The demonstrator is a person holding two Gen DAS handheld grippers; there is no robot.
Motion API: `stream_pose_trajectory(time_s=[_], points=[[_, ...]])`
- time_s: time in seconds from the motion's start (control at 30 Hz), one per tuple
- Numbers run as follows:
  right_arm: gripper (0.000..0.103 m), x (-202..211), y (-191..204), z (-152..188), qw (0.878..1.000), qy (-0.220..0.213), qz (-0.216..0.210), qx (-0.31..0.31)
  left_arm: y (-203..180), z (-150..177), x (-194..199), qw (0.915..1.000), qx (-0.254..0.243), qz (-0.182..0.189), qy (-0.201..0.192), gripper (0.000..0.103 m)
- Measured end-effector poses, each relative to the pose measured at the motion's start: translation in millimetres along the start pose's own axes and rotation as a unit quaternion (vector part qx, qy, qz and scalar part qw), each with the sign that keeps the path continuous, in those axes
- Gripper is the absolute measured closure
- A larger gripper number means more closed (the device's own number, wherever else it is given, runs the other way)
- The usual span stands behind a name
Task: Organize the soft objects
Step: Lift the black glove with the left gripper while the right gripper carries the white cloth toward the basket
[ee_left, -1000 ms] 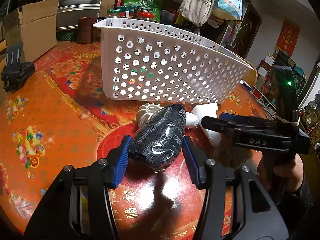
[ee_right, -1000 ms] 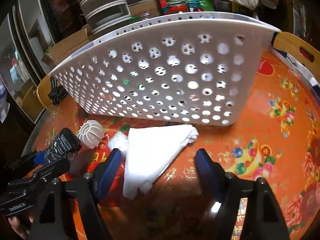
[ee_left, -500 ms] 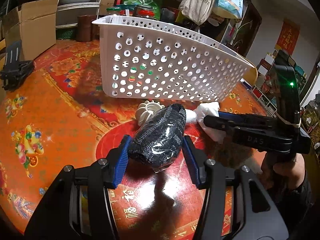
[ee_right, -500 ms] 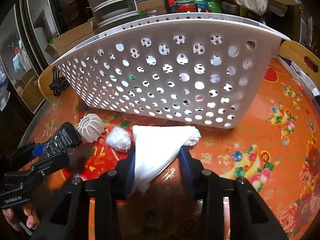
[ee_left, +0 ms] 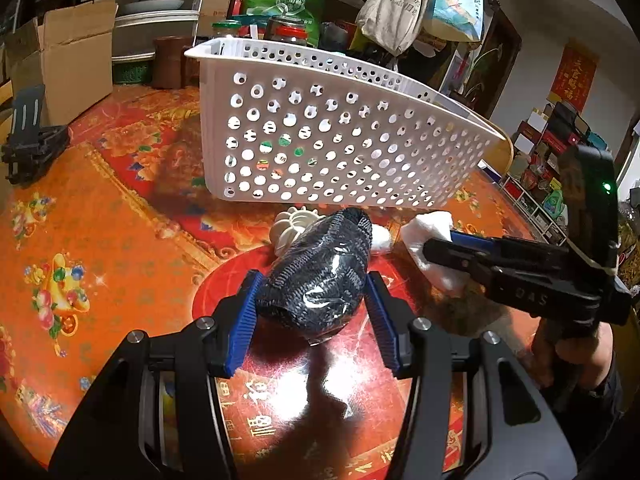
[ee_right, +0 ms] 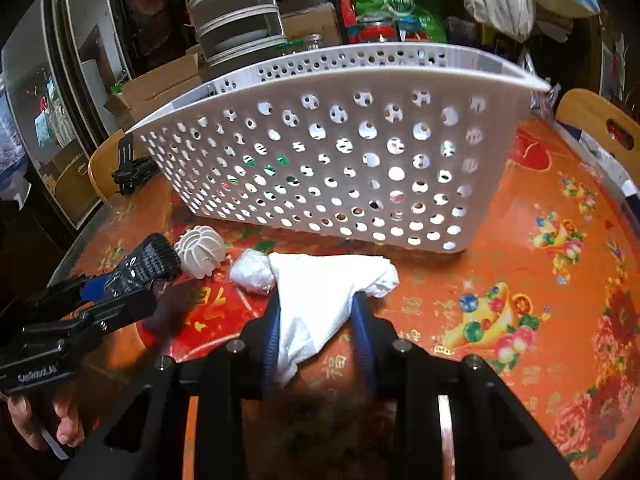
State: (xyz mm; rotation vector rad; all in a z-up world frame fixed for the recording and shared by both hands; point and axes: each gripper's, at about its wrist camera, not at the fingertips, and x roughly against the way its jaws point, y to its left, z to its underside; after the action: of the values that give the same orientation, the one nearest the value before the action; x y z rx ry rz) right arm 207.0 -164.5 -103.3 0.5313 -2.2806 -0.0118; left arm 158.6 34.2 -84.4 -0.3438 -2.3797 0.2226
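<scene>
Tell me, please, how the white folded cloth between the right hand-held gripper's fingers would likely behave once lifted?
The white folded cloth probably droops: it already bunches between the right hand-held gripper's blue pads. It looks thin, so likely light. Its loose corners may unfold or trail.

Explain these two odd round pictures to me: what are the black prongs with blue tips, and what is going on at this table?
There is no robot here. A person holds a hand tool in each hand, each ending in a two-fingered claw with blue pads, and a small wide-angle camera on each tool looks forward along its fingers, hence the bulging view.

One picture is from the left claw. It is clamped on a black knitted bundle wrapped in clear plastic.

The other is from the right claw. Its jaws have just been closing, and they now pinch a white crumpled cloth.

All this sits on a round table with a red and orange flowered cover. Also on it are a white perforated plastic basket, a white ribbed plastic ball and a small white wrapped wad.
</scene>
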Motion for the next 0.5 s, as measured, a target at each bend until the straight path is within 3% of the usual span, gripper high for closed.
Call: stream_pose_trajectory(time_s=[0.3,0.5], points=[[0.071,28,2,10,1.0,-0.029,-0.007,0.004,-3,2,12,0.9996,-0.008,0.008,-0.027,0.054],[0.071,41,-2,7,0.999,-0.041,-0.008,0.006,-7,2,20,0.9989,-0.007,-0.006,-0.046,0.054]])
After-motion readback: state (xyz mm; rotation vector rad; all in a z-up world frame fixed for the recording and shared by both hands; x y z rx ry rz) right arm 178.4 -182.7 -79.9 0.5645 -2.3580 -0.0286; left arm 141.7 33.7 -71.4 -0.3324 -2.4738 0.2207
